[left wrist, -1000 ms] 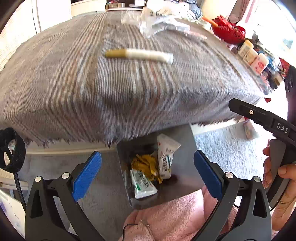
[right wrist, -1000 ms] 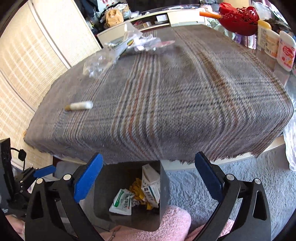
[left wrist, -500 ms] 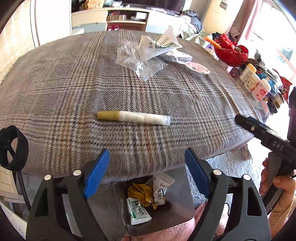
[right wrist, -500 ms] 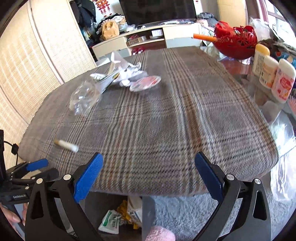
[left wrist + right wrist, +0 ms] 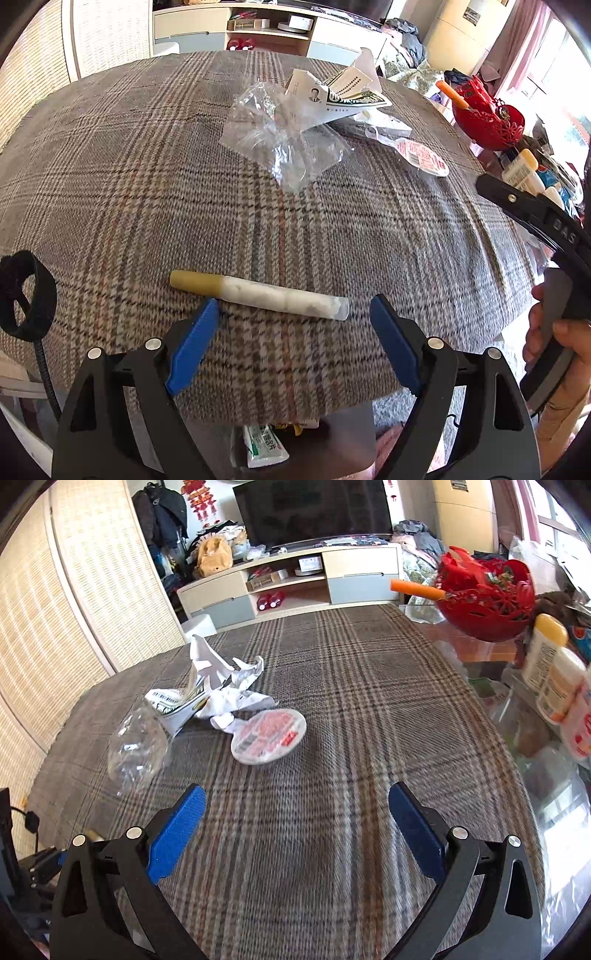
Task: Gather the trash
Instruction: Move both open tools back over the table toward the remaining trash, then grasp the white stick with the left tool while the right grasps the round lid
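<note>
A white tube with a yellow cap (image 5: 258, 293) lies on the plaid tablecloth (image 5: 147, 177) just ahead of my open, empty left gripper (image 5: 295, 314). Farther back lie a clear plastic bag (image 5: 284, 144), crumpled paper (image 5: 340, 98) and a round pink-printed lid (image 5: 423, 157). My right gripper (image 5: 295, 801) is open and empty above the cloth, short of the lid (image 5: 269, 736), the paper (image 5: 225, 690) and the clear plastic (image 5: 138, 746). A grey bin (image 5: 343, 443) with a green-and-white packet (image 5: 264, 445) shows under the table's near edge.
A red basket (image 5: 487, 598) with an orange stick and several bottles (image 5: 554, 675) stand on the glass table to the right. A TV cabinet (image 5: 291, 583) stands behind and a woven screen (image 5: 55, 620) to the left. The right gripper's body (image 5: 546, 229) shows at the left view's right edge.
Both grippers rose from over the bin below the table edge and moved forward over the cloth. The tube is now close in front of the left gripper.
</note>
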`<action>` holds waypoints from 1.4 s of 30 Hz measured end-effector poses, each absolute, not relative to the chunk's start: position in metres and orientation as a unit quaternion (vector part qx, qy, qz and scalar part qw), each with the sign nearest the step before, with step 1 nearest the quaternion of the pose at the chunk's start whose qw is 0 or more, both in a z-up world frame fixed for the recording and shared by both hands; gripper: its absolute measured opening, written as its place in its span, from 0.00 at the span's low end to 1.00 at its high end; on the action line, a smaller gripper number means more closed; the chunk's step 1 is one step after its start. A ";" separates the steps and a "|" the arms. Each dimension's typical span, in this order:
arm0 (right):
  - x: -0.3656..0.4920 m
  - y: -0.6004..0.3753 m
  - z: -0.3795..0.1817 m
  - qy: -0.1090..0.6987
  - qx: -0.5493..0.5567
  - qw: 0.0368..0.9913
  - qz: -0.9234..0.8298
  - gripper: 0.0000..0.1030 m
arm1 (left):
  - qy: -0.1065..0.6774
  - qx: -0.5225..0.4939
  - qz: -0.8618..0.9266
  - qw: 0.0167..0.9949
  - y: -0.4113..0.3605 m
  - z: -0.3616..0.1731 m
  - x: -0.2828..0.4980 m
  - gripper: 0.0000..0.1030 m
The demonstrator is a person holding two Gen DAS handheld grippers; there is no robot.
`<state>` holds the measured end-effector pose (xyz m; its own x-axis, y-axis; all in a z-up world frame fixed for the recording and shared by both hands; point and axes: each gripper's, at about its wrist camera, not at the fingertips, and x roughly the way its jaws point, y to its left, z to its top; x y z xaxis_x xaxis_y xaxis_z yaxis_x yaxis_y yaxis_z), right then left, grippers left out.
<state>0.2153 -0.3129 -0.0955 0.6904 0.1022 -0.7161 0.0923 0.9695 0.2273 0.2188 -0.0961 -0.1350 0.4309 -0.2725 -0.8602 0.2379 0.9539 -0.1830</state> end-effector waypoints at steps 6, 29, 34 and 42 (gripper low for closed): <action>0.249 -0.302 -0.108 0.408 0.144 0.901 0.045 0.82 | 0.497 0.007 -0.141 0.856 -0.111 -0.136 0.229 0.71; 0.287 -0.310 -0.127 0.417 0.183 0.888 0.065 0.37 | 0.492 -0.021 -0.114 0.863 -0.120 -0.135 0.266 0.59; 0.281 -0.312 -0.128 0.418 0.179 0.888 0.069 0.28 | 0.483 0.011 -0.087 0.871 -0.125 -0.134 0.265 0.44; 0.262 -0.297 -0.129 0.426 0.180 0.880 0.111 0.23 | 0.476 0.040 -0.071 0.876 -0.117 -0.133 0.261 0.22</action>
<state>0.2623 -0.2966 -0.1286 0.6129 0.3492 -0.7088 -0.0432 0.9105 0.4112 0.2611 -0.1175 -0.1334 0.5362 -0.0875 -0.8396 0.1629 0.9866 0.0012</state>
